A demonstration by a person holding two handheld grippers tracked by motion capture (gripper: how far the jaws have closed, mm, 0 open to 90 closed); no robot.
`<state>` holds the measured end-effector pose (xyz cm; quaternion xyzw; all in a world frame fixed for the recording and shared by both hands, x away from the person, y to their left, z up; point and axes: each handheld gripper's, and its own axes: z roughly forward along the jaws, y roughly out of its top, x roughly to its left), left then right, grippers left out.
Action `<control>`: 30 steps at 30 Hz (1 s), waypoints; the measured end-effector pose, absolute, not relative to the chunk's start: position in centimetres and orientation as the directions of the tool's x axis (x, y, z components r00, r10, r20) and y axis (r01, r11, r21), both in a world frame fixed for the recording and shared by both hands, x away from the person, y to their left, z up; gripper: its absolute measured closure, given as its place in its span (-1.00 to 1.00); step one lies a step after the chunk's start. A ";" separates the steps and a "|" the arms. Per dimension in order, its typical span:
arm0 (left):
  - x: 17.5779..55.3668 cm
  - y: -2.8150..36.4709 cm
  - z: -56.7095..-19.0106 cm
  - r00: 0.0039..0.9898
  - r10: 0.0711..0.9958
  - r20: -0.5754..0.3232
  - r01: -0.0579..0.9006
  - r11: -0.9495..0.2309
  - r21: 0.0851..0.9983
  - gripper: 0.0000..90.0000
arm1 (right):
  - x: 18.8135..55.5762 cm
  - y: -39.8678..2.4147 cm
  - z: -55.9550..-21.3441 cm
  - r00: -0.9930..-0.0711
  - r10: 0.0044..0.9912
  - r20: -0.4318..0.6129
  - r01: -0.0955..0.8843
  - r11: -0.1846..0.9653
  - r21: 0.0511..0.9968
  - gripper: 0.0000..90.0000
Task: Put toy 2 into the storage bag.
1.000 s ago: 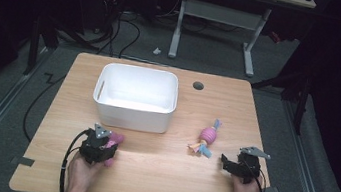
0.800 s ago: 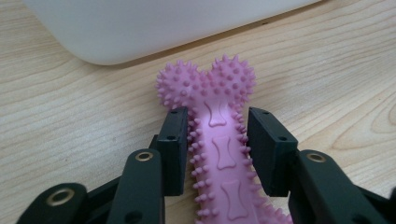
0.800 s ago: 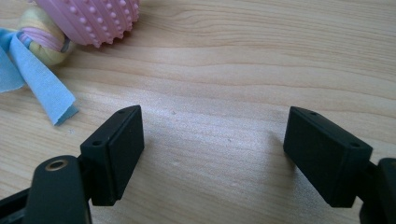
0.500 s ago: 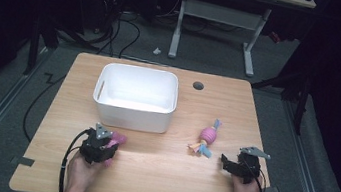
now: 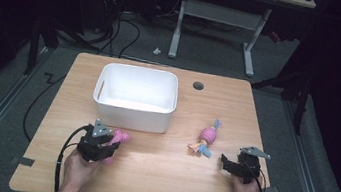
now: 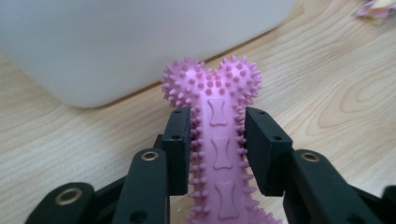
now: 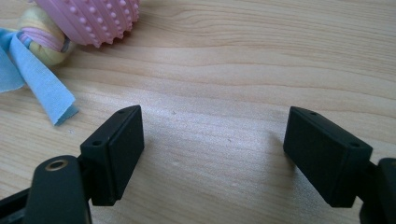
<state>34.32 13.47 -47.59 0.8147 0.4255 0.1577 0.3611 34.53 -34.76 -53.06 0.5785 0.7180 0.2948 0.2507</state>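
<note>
Pale wood grain runs across the table [image 5: 157,175], which stands on grey carpet with dark cables behind. Near its front left edge the left gripper [image 6: 217,133] has just closed its jaws on the pink spiked bone toy [image 6: 217,140] — pads pressing the shaft from both sides, the knobbed end poking out past them toward the white bin [image 5: 135,96] just beyond. At the front right, the right gripper [image 7: 212,154] sits with jaws spread wide over bare wood — the pink ball toy with blue ribbon [image 5: 207,139] lies near, off to its left.
</note>
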 end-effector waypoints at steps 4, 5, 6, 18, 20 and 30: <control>34.1 13.5 -46.7 0.605 0.794 -0.061 0.568 -0.376 0.732 0.40 | 34.5 -34.7 -53.1 -0.204 0.979 -0.018 0.684 0.156 0.713 -0.55; 34.1 13.5 -46.7 0.605 0.794 -0.061 0.568 -0.376 0.732 0.40 | 34.5 -34.7 -53.1 -0.204 0.979 -0.018 0.684 0.156 0.713 -0.55; 34.0 13.5 -46.5 0.611 0.789 -0.066 0.564 -0.376 0.736 0.40 | 34.5 -34.7 -53.1 -0.204 0.979 -0.018 0.684 0.156 0.713 -0.55; 33.9 13.9 -43.5 0.655 0.747 -0.114 0.545 -0.362 0.756 0.39 | 34.5 -34.7 -53.1 -0.204 0.979 -0.018 0.684 0.155 0.713 -0.55; 33.9 14.0 -43.3 0.657 0.745 -0.117 0.542 -0.359 0.760 0.39 | 34.5 -34.7 -53.1 -0.204 0.979 -0.018 0.684 0.156 0.713 -0.55; 34.2 14.4 -41.2 0.677 0.724 -0.133 0.524 -0.348 0.777 0.40 | 34.5 -34.7 -53.1 -0.203 0.979 -0.017 0.684 0.154 0.713 -0.55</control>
